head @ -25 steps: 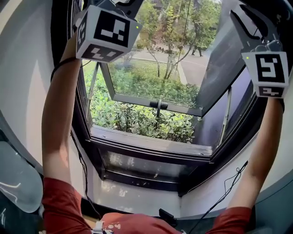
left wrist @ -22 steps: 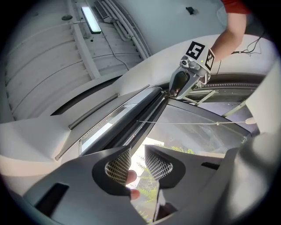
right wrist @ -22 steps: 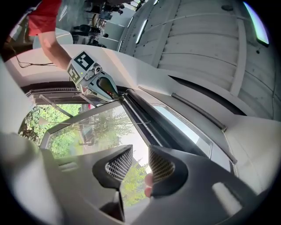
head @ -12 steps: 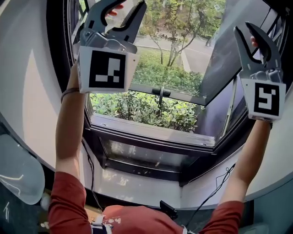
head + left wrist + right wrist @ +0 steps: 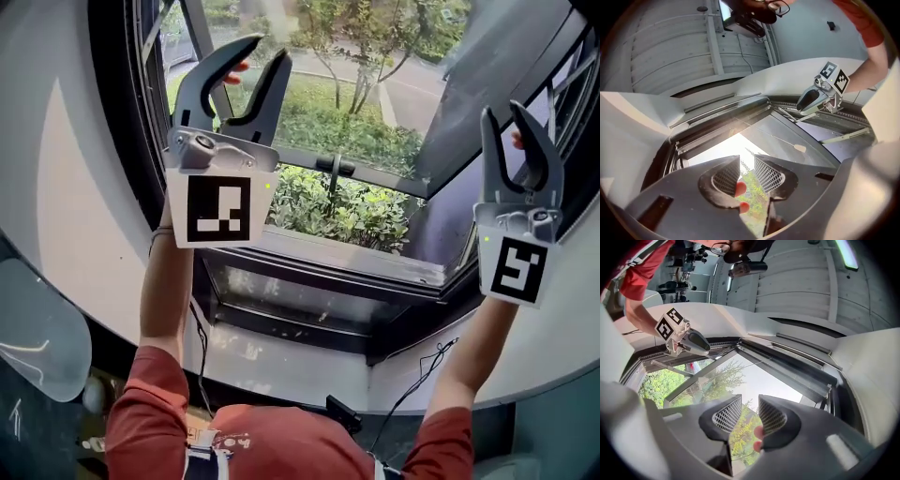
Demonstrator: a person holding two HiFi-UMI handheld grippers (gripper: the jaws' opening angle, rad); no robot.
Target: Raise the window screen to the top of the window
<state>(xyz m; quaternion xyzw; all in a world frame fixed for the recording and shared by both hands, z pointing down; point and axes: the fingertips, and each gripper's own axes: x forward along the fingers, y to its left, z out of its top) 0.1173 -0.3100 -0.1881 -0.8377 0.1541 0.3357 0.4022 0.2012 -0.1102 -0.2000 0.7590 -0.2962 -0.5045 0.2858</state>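
Observation:
The window (image 5: 356, 265) stands with its glass sash (image 5: 375, 141) swung outward over green shrubs. No screen mesh shows across the opening. Dark rails run along the frame's top edge (image 5: 724, 117) (image 5: 792, 367); I cannot tell whether they hold the screen. My left gripper (image 5: 269, 49) (image 5: 746, 158) points up in front of the opening's left side, open and empty. My right gripper (image 5: 503, 110) (image 5: 750, 397) points up by the right side of the frame, also open, nothing between its fingers. Each gripper shows in the other's view: right gripper (image 5: 813, 98), left gripper (image 5: 691, 341).
White curved walls (image 5: 66, 216) flank the window recess. A black cable (image 5: 412, 389) hangs below the sill on the right, another on the left (image 5: 199, 347). A sash handle (image 5: 335, 167) sits mid-frame. Above are a slatted ceiling (image 5: 670, 42) and a strip light (image 5: 847, 254).
Both grippers have come down from the top of the window, staying open and empty. More of each gripper's jaws now shows in the head view.

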